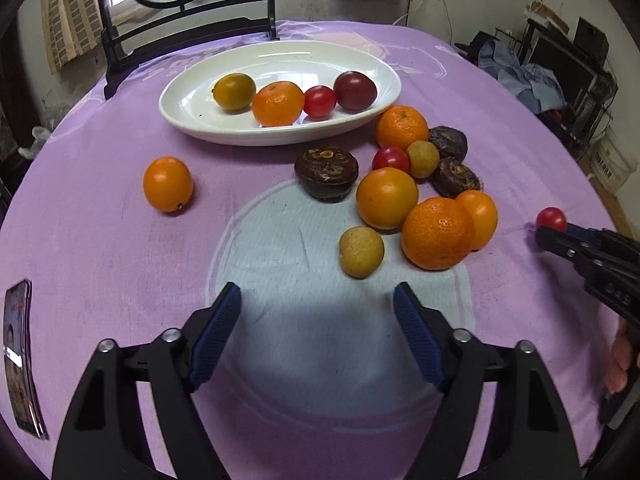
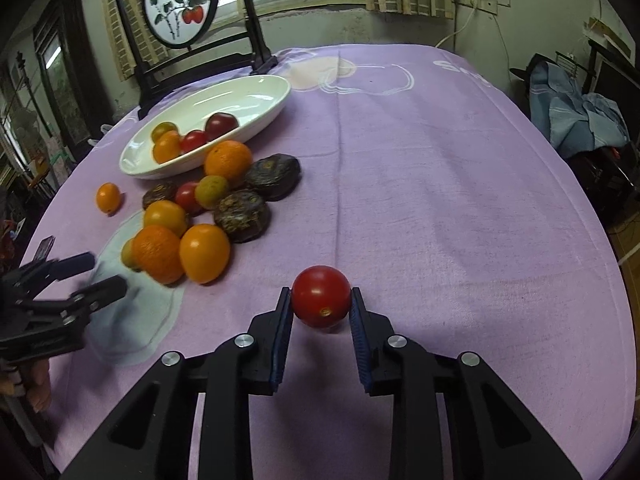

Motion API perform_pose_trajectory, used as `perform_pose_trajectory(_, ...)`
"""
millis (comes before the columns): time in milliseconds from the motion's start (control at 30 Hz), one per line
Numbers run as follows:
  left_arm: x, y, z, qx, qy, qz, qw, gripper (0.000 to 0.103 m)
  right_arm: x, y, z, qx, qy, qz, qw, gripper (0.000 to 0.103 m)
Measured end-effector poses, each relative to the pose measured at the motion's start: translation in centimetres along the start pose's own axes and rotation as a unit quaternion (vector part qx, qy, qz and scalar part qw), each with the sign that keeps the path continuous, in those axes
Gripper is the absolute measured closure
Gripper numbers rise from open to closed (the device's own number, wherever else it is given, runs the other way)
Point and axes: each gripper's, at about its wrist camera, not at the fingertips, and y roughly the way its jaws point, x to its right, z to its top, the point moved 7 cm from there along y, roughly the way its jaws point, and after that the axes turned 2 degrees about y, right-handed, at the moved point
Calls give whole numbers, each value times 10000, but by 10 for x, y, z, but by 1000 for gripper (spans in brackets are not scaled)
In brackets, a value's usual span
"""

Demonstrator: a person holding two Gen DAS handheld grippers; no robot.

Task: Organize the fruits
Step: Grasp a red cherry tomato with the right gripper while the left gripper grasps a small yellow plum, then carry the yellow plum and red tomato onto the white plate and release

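Purple tablecloth (image 2: 440,160) carries scattered fruit beside a white dish (image 2: 256,92). Right gripper (image 2: 320,300) clamps a cherry tomato (image 2: 320,294) between its pads, dish lying far forward-left. Left gripper (image 1: 318,300) hangs open, empty, nearer the pile.
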Motion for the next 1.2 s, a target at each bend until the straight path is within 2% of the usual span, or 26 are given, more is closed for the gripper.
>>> perform_pose_trajectory(233,7,17,13,-71,68,-3,10000,32,-13,-10,-4,100,-166,204,9996,74)
perform_pose_trajectory(267,9,18,15,-67,94,-11,9999,35,-13,-11,-4,102,-157,223,9996,74)
perform_pose_trajectory(333,11,20,20,-20,148,4,9999,49,-15,-11,-4,90,-152,243,9995,74)
perform_pose_trajectory(400,14,18,25,46,170,-175,9997,78,-15,-10,-5,65,-134,254,9996,74)
perform_pose_trajectory(533,11,3,24,188,127,-227,9995,78,-19,-12,-5,47,-164,272,9995,74)
perform_pose_trajectory(700,-5,-28,30,379,-48,-462,9982,79,-35,-21,5,147,-351,385,9985,74)
perform_pose_trajectory(900,-28,-56,65,746,-223,-543,9955,79,-68,-34,46,464,-613,618,9951,74)
perform_pose_trajectory(1000,-38,-53,89,860,-267,-444,9950,79,-88,-35,74,708,-787,690,9920,74)
perform_pose_trajectory(1100,-54,-32,109,716,-486,-361,9956,79,-104,-22,104,817,-844,768,9901,74)
perform_pose_trajectory(1200,-71,-6,124,577,-633,-168,9962,79,-114,2,131,810,-878,672,9906,74)
